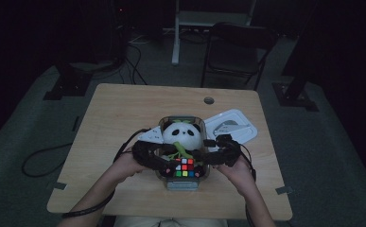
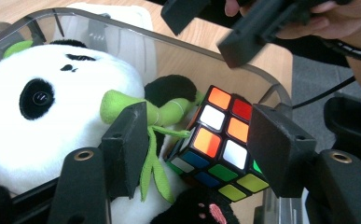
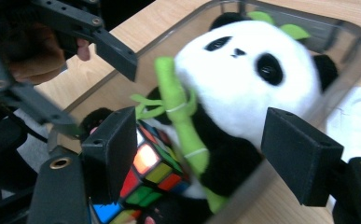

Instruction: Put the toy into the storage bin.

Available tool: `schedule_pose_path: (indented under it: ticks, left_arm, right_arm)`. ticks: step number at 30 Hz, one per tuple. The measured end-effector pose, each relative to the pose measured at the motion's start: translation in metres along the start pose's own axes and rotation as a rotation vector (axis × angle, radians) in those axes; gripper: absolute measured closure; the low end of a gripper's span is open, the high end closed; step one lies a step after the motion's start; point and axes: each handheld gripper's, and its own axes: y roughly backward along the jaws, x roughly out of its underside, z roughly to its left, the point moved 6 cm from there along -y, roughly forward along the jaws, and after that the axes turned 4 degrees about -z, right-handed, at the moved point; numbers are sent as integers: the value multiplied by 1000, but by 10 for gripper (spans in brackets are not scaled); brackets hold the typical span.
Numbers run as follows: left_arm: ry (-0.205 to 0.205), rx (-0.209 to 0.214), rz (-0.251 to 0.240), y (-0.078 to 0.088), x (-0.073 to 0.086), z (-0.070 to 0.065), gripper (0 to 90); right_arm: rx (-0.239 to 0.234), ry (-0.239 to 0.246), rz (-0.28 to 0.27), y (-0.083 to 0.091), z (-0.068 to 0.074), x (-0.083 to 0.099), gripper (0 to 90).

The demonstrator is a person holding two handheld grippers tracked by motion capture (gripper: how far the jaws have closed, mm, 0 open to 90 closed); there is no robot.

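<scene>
Panda toy [image 1: 183,134] lies in a clear bin [image 1: 163,124] on the bench [image 1: 119,109], a colour cube [image 1: 184,167] at its feet, the left claw [image 1: 164,163] and right claw [image 1: 208,152] flanking the bin. Left gripper view: jaws apart, gripping nothing, the cube [image 2: 220,142] beyond them. Right gripper view: jaws wide, empty, panda [image 3: 243,74] and green bamboo stalk [image 3: 178,112] between.

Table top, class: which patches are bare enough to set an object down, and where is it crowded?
Bare wood on the table runs along the far edge up to the cable hole and down the whole left side. The middle is crowded: clear bin holding a plush panda and puzzle cube, both grippers beside it, and the white lid at right.
</scene>
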Motion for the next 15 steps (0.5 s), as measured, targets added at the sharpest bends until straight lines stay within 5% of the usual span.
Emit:
schedule_pose_path:
  ticks: [6,15]
  left_arm:
    - [22,-10,-41,7,1,4,240]
    - [48,-83,-51,18,7,18,106]
  right_arm:
    - [41,-26,-28,12,-14,6,198]
    - [81,-41,-49,24,-27,14,166]
